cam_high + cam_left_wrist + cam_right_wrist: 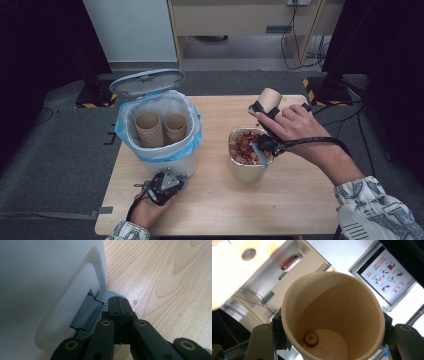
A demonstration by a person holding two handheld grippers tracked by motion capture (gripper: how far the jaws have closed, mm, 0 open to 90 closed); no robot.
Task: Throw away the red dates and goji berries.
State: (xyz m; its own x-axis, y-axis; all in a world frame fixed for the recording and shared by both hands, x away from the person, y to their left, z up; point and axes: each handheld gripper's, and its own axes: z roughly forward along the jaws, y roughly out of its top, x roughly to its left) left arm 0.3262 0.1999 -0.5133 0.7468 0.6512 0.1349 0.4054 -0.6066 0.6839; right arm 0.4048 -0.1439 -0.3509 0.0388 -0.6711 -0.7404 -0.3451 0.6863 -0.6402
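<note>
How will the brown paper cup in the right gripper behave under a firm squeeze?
The brown paper cup looks thin-walled, so it probably dents easily. It holds one small red piece, so it is likely very light. The right gripper clamps its sides; it may slip.

Overhead table (300, 210) view; two close tongs-mounted cameras

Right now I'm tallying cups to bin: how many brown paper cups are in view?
3. Two cups stand in the lined bin; one cup is held in the right hand-held gripper. Nested cups may be hidden.
</note>
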